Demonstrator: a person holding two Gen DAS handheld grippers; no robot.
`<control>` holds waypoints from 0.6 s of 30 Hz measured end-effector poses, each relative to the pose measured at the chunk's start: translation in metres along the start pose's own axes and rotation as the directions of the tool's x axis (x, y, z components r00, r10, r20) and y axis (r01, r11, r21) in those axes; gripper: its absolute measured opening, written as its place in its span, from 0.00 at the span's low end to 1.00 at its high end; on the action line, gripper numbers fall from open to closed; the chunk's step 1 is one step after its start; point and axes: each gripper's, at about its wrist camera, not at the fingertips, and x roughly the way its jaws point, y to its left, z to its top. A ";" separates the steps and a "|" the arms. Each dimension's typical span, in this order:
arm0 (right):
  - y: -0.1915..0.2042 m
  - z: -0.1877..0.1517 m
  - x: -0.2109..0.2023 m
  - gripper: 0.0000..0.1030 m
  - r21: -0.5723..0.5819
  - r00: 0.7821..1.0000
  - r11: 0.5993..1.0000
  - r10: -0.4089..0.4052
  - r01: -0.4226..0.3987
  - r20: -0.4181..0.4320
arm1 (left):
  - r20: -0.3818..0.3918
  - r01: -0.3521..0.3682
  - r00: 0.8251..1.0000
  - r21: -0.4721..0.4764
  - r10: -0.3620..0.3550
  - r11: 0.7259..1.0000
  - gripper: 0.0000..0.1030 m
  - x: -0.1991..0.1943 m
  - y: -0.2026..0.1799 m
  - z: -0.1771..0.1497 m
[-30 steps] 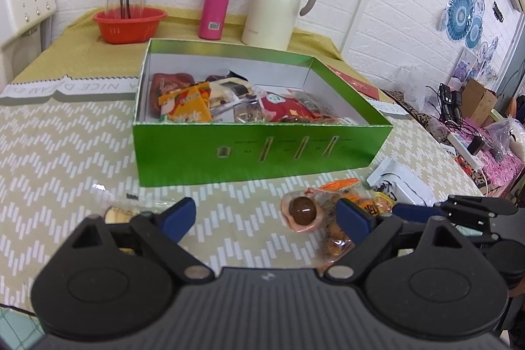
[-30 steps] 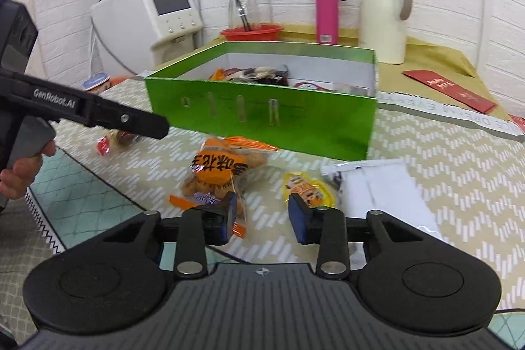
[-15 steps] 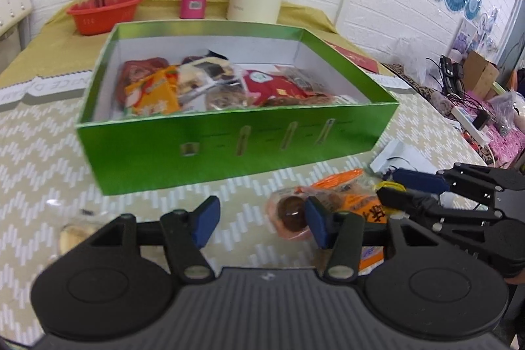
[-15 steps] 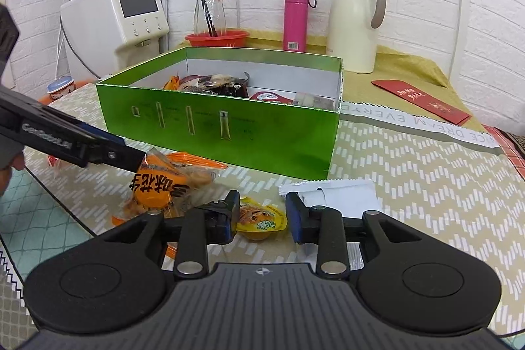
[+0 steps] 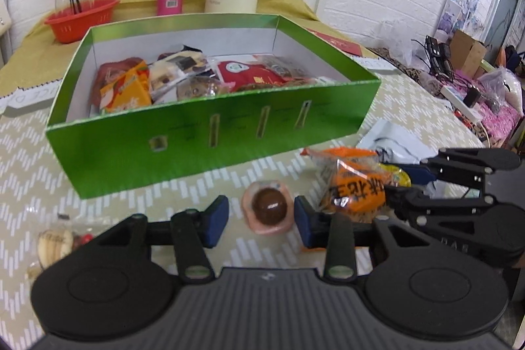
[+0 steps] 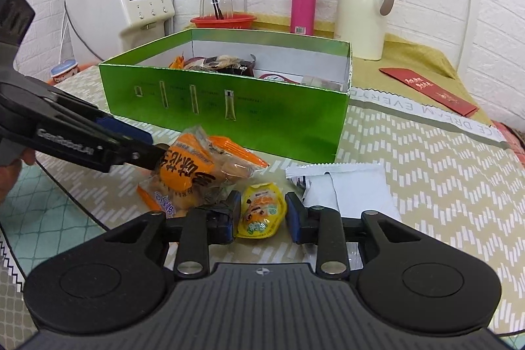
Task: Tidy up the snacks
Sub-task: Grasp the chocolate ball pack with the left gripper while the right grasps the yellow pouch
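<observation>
Closing in, the left tongs (image 5: 261,216) flank a pink cup of brown jelly (image 5: 268,209), pads just clear. The right tongs (image 6: 261,216), also narrowing, bracket a yellow jelly cup (image 6: 262,213) untouched. Both cups lie on the surface (image 6: 426,173) before the green box (image 6: 229,107).

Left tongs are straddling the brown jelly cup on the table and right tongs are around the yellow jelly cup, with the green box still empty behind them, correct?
Not quite: the green box is not empty; the left wrist view shows several snack packets lying inside it. The rest stands: the left tongs straddle the brown jelly cup on the table, and the right tongs are around the yellow jelly cup.
</observation>
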 end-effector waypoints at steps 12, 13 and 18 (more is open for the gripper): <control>0.005 -0.003 -0.005 0.44 0.015 1.000 1.000 -0.016 0.016 -0.001 | 0.053 -0.034 0.998 -0.009 0.034 0.999 0.46 0.006 -0.003 -0.002; 0.005 -0.003 -0.005 0.44 0.015 1.000 1.000 -0.017 0.018 -0.001 | 0.058 -0.035 0.998 -0.005 0.036 0.999 0.46 0.007 -0.003 -0.002; 0.005 -0.003 -0.005 0.44 0.016 1.000 1.000 -0.018 0.018 -0.001 | 0.058 -0.038 0.998 0.027 0.036 0.999 0.25 0.011 -0.006 0.001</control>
